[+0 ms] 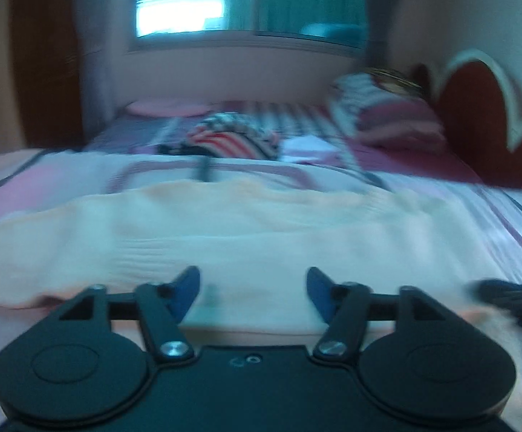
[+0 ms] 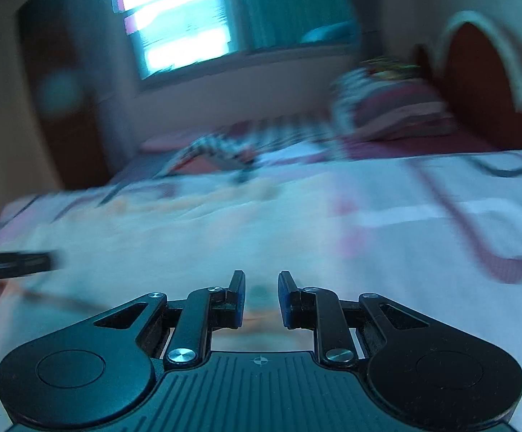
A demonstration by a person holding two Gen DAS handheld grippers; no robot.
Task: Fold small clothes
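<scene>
A pale peach garment (image 1: 243, 230) lies spread flat on the patterned bedspread (image 1: 495, 223), filling the lower middle of the left wrist view. My left gripper (image 1: 253, 275) hangs low over its near edge, jaws wide apart and nothing between the blue pads. The right wrist view is blurred. In it the same pale cloth (image 2: 189, 237) lies ahead, and my right gripper (image 2: 261, 275) hovers over it with a narrow gap between its pads and nothing in that gap. A dark blurred part of the other tool shows at the edge of each view (image 1: 513, 302) (image 2: 12, 264).
A heap of striped clothes (image 1: 232, 140) sits further back on the bed. Stacked pillows (image 1: 387, 115) lean by a red headboard (image 1: 477, 118) at the right. A bright window (image 1: 181, 0) and a curtain lie behind, with a dark wooden door (image 1: 45, 72) at the left.
</scene>
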